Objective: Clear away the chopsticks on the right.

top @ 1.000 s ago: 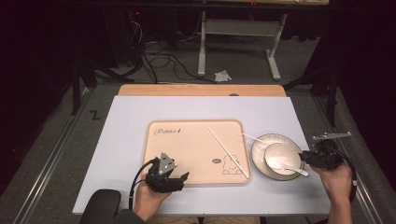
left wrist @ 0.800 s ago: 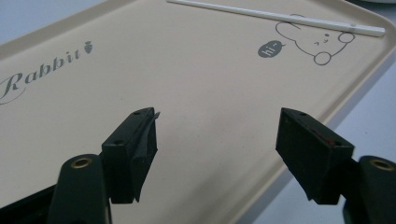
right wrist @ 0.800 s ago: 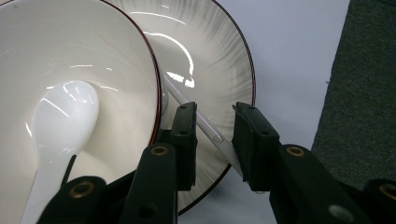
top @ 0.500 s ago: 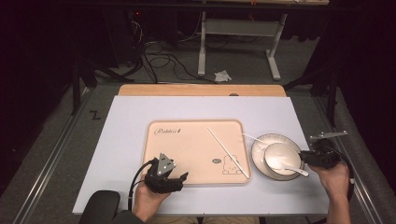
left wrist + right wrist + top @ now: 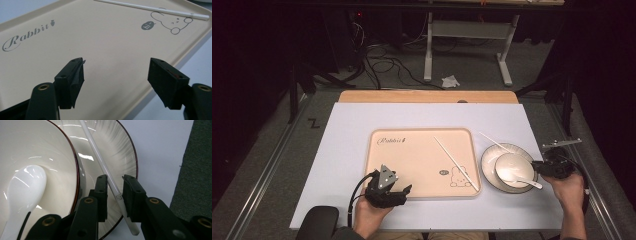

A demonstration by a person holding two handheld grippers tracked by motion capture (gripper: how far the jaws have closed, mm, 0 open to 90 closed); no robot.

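Right hand-held gripper closing round, not yet clamped on, the white chopstick lying across the plate at the counter's right – lift still ahead, its mate already on the rabbit tray – left hand-held gripper gaping idle at the tray's near edge.

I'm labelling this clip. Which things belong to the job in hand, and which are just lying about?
In the job:
right tool, jaws around a white chopstick
plate
bowl
spoon

Lying about:
second chopstick on the rabbit tray
left tool, open
crumpled paper on the floor
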